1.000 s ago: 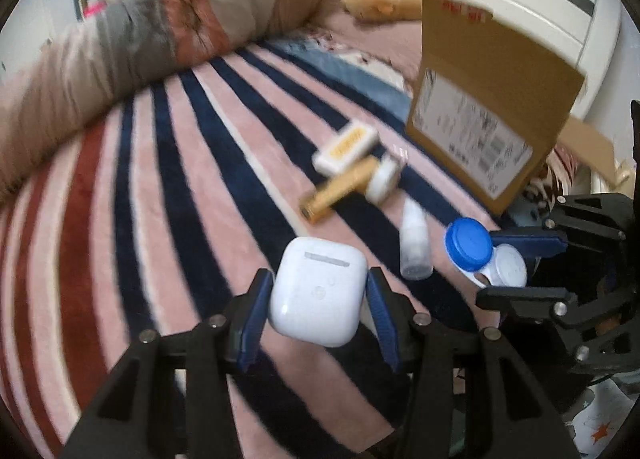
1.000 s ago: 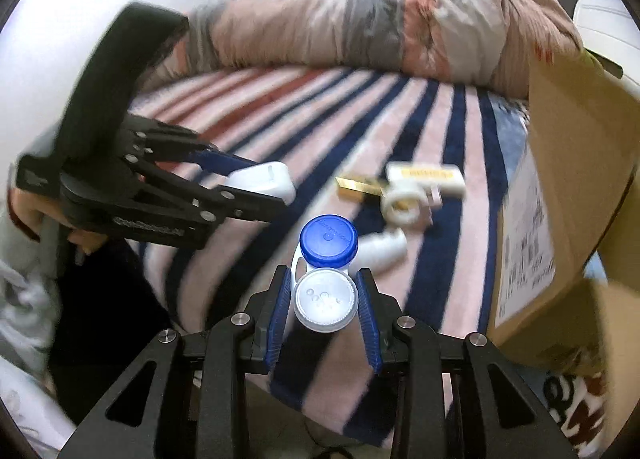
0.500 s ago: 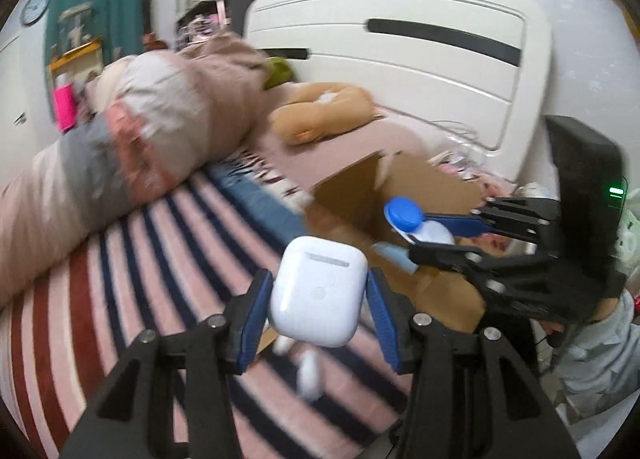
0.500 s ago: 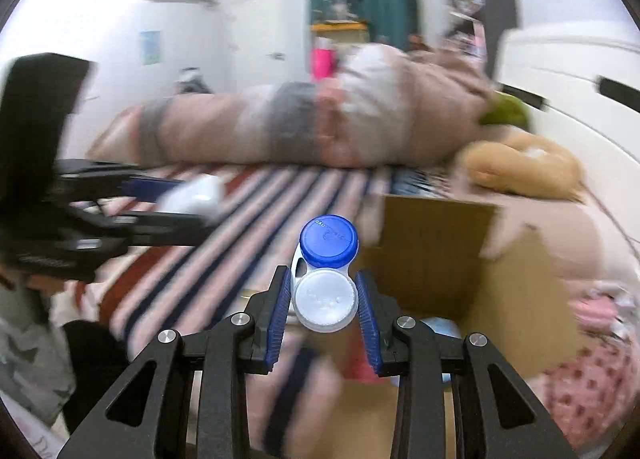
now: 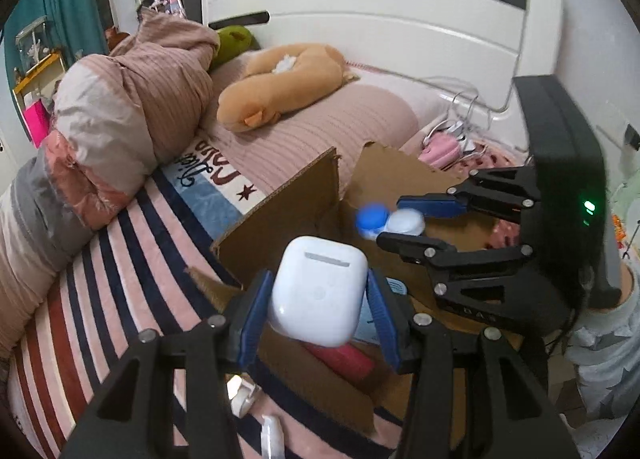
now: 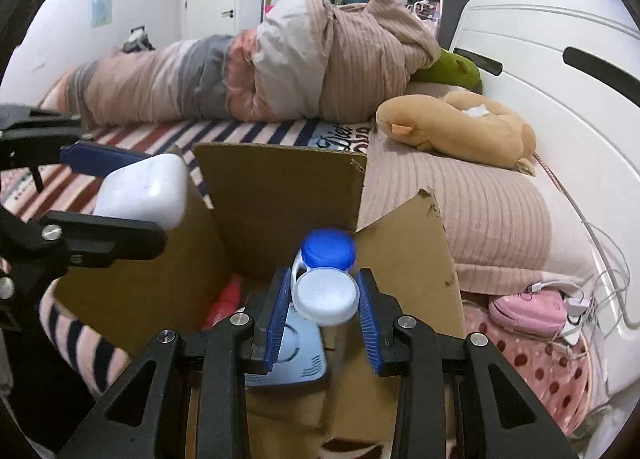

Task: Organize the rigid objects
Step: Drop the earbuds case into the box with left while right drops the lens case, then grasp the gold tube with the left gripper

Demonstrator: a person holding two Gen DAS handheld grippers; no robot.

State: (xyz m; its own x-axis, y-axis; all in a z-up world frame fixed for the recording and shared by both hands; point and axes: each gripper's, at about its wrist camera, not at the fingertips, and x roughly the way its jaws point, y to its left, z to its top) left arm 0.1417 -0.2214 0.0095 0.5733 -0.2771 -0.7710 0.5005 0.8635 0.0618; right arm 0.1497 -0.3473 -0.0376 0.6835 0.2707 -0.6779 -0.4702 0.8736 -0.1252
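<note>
Two grippers are hanging over my open cardboard box (image 5: 288,219) on the striped bed (image 5: 104,267). My left gripper (image 5: 320,299) is pinching the white earbud case (image 5: 318,295) between its fingers. My right gripper (image 6: 324,299) is clamping the contact-lens case (image 6: 325,279) above the box interior.
</note>
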